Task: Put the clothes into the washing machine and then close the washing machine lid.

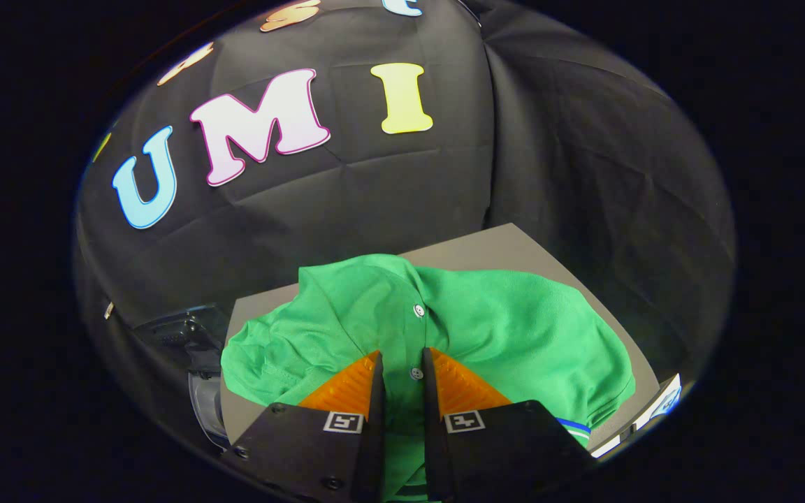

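Note:
A green polo shirt lies crumpled on a grey tabletop, its button placket running toward me. My gripper is down on the shirt's near part. The fingers stand close together with a strip of the placket and one white button pinched between them, so the gripper is shut on the fabric. A second button shows just ahead of the fingertips. Left of the table, lower down, sits a dark machine part with a clear rounded piece; I cannot tell whether it is the washing machine.
The grey tabletop ends at a far corner behind the shirt and at a left edge beside the dark machine part. A white object with blue print lies off the table's right side. Black cloth walls close the booth behind and to the right.

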`<move>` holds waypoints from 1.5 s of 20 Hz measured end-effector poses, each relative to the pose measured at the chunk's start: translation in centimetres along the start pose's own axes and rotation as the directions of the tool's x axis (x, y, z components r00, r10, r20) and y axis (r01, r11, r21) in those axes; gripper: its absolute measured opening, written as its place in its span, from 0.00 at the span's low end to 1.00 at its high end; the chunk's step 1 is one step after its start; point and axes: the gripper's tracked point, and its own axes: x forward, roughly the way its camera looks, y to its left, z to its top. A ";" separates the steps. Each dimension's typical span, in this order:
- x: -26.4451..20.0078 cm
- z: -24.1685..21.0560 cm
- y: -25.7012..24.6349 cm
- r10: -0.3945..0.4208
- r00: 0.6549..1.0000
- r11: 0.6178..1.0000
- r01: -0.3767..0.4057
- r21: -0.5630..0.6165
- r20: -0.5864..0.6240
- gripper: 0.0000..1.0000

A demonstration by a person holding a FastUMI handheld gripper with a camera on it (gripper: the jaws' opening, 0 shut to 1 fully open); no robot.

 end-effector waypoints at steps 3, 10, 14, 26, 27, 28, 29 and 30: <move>-0.4 0.9 0.3 -0.007 0.997 1.000 0.007 -0.009 0.071 0.10; -4.8 5.1 4.7 0.011 0.986 0.998 -0.002 -0.058 0.169 0.10; -9.0 6.4 9.5 0.064 0.974 0.997 -0.053 -0.057 0.218 0.10; -17.1 1.2 27.6 0.273 0.929 0.951 -0.220 -0.218 0.251 0.10; -17.1 0.2 28.7 0.282 0.927 0.946 -0.225 -0.234 0.248 0.10; -17.2 -0.7 29.9 0.289 0.925 0.942 -0.228 -0.247 0.246 0.09; -17.0 -1.7 30.9 0.294 0.925 0.938 -0.230 -0.259 0.243 0.10; -16.8 -2.7 32.0 0.300 0.923 0.934 -0.233 -0.270 0.241 0.10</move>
